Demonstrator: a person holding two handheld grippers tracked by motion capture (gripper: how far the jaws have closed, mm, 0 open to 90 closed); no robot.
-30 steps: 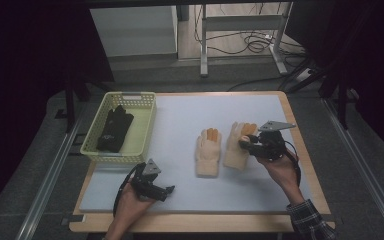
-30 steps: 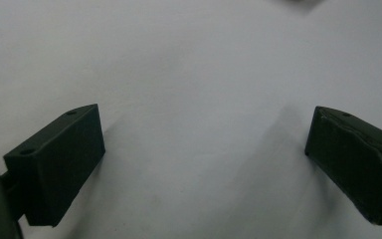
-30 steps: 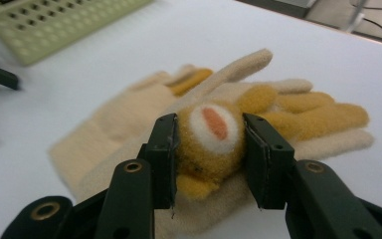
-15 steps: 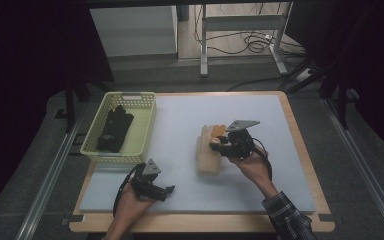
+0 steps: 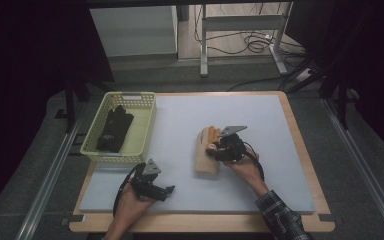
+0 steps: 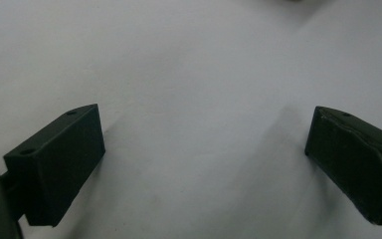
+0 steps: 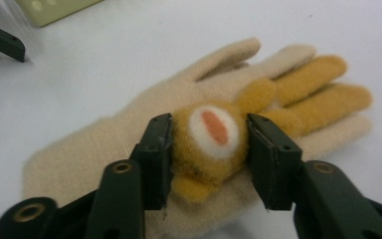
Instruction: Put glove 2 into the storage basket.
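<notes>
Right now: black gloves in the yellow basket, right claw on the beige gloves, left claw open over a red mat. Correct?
Not quite: the mat under the left claw is pale grey-white, not red, per the left gripper view. The rest stands.

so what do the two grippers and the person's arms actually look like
Both are black handheld tools. The left gripper carries a grey three-cornered plate on top and trails a looping black cable; its two jaws are blocky, matte black pads with small screw holes. The right gripper has the same grey plate and black cable, and its jaw arms show round brass-coloured rivets. The right forearm wears a dark plaid sleeve; the left is bare.
</notes>
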